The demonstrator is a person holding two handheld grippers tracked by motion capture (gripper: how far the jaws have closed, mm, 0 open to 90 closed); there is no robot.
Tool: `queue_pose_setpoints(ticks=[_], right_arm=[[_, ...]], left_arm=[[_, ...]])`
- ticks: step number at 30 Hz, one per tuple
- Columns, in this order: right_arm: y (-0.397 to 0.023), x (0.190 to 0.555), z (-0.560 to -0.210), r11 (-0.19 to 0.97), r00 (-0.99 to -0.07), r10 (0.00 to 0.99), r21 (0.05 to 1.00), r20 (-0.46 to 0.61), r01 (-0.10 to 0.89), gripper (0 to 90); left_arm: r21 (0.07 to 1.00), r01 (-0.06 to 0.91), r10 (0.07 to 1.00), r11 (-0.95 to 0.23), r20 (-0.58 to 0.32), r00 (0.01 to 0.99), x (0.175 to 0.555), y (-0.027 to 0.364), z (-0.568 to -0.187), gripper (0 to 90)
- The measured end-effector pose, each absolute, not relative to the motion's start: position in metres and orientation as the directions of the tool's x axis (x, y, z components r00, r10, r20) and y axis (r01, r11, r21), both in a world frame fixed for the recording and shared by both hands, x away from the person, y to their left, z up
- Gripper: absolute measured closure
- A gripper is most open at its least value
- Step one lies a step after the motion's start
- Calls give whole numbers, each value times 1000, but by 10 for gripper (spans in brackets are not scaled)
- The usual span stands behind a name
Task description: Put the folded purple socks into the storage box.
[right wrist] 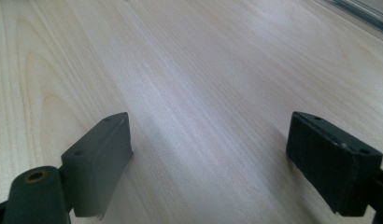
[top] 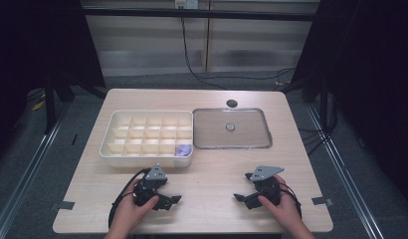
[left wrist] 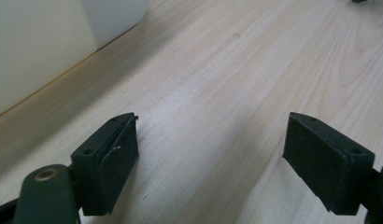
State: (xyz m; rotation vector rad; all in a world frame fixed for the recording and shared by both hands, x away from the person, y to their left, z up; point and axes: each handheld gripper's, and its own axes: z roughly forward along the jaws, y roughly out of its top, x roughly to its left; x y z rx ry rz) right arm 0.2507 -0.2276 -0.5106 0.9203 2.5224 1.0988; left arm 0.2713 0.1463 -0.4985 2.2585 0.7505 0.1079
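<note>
The table [top: 212,174] carries a white divided box [top: 147,138] at its middle. Right of the box, touching it, lies its clear lid [top: 232,128], already off. One small purple item [top: 183,150] sits in the box's near-right cell. Below the box, the left gripper [top: 168,199] and right gripper [top: 244,191] rest wide apart, empty; sorting looks barely begun.

Both forearms come in from the near edge, the left hand [top: 126,213] holding the left gripper [top: 168,197] and the right hand [top: 281,205] the right gripper [top: 243,186], each low with jaws spread wide, empty and pointed inward toward the other.
</note>
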Motion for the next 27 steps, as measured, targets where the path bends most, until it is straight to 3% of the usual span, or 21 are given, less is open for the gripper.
queue_pose_setpoints(ticks=[27], right_arm=[[-228,251,-511,518,-772,635,724,31,455,135]], left_arm=[[731,404,531,-550,-67,845,261,149,-507,153]])
